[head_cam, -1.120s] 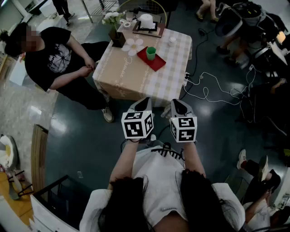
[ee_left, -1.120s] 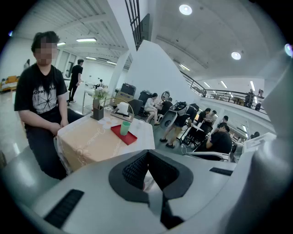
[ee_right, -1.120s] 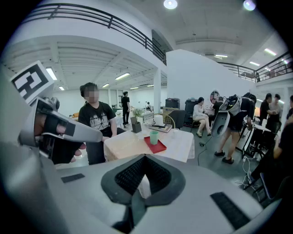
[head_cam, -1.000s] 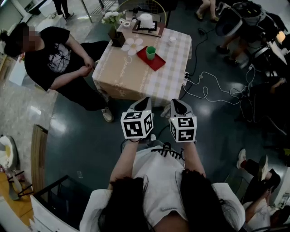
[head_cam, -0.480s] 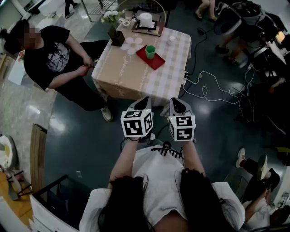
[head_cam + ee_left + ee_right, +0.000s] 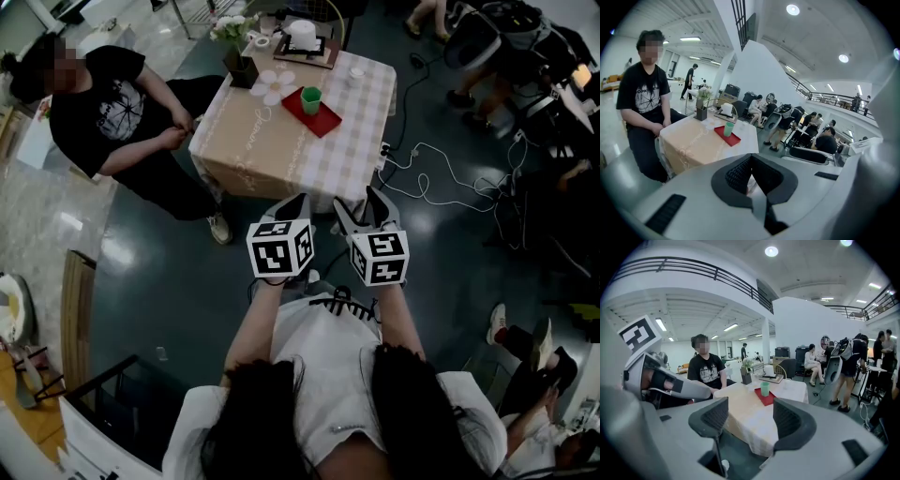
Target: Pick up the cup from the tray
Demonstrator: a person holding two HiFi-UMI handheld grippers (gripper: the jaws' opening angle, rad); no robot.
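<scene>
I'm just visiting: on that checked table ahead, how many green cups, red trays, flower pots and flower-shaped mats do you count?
Green cup: 1
Red tray: 1
Dark flower pot: 1
White flower-shaped mat: 1
Total: 4
The things at the table's far edge are too small to name, so they are not counted.

Mint green on the small plastic cup [image 6: 310,99]; bright red on the flat square tray [image 6: 328,125] beneath. Plain tan with pale script over one part of the cloth-covered square table [image 6: 248,150], white-and-beige check over the rest. White on the flower-shaped mat [image 6: 275,84]. Black with a pale graphic on the seated person's T-shirt [image 6: 103,103]. Dark, glossy blue-grey on the floor [image 6: 169,281].
</scene>
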